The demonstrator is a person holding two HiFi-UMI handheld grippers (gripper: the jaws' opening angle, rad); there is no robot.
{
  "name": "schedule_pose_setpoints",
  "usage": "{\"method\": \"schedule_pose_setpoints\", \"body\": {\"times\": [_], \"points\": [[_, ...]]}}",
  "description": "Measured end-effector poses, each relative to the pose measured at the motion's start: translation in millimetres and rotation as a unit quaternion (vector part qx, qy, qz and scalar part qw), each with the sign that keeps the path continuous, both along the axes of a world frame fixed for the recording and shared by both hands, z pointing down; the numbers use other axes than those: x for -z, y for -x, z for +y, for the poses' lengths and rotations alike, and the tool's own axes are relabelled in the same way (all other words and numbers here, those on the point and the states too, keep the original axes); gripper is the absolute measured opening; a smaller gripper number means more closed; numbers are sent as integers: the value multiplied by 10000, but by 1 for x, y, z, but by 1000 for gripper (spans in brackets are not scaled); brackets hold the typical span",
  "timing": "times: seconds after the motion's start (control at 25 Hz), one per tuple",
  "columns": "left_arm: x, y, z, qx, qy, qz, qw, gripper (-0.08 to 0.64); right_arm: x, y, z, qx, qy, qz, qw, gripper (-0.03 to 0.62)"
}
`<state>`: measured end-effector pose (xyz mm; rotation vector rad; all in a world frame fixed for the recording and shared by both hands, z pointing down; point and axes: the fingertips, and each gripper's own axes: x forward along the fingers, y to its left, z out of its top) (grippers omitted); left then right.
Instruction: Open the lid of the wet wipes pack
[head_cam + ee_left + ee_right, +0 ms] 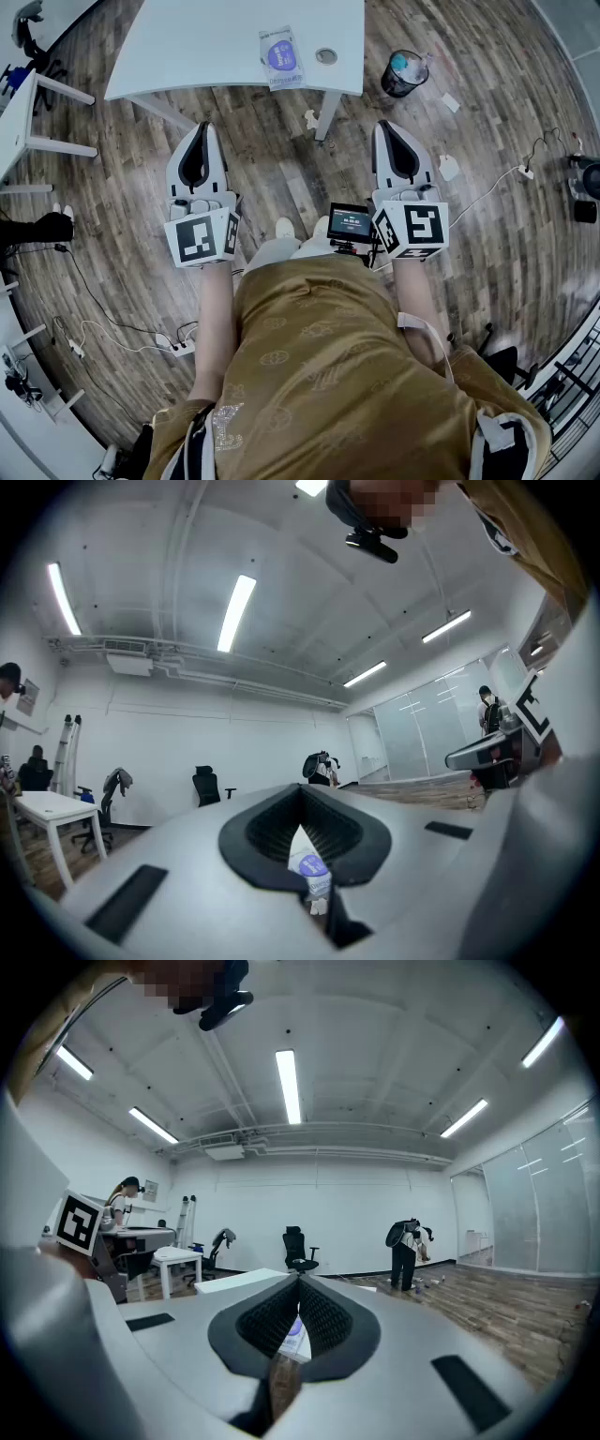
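The wet wipes pack (281, 58), pale with a round purple lid, lies flat near the front edge of the white table (187, 42). Both grippers are held low over the wooden floor, well short of the table and pointing toward it. My left gripper (204, 127) is shut with nothing in it, and so is my right gripper (383, 127). In the left gripper view the pack (309, 866) shows through the hollow behind the closed tips of the left gripper (302, 791). The right gripper view shows the pack (293, 1335) the same way behind the right gripper (298, 1281).
A round grommet (326, 56) sits in the table beside the pack. A black bin (403, 73) stands on the floor to the right. Cables and a power strip (178, 347) trail at the left. Other desks, office chairs and people are farther off.
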<state>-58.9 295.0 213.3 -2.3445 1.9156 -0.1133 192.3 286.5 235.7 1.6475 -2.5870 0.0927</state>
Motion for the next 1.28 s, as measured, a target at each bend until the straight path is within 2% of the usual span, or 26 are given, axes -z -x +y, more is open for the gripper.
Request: {"method": "schedule_pose_setpoints", "body": {"times": [0.36, 0.64, 0.88, 1.04, 1.28], "points": [[-3, -26, 4, -37, 6, 9, 10000, 6, -2, -21, 0, -20, 11, -26, 10000, 8], [-7, -24, -12, -77, 70, -6, 9999, 6, -10, -19, -12, -32, 131, -43, 9999, 8], [-13, -11, -58, -176, 37, 35, 9998, 6, -10, -8, -48, -242, -6, -34, 9997, 8], [-7, -6, -95, -334, -70, -77, 9994, 6, -9, 3, -81, -374, -68, 11, 9993, 8], [-12, 23, -135, -311, -17, -35, 9995, 6, -10, 26, -124, -426, -27, -48, 9991, 8]]}}
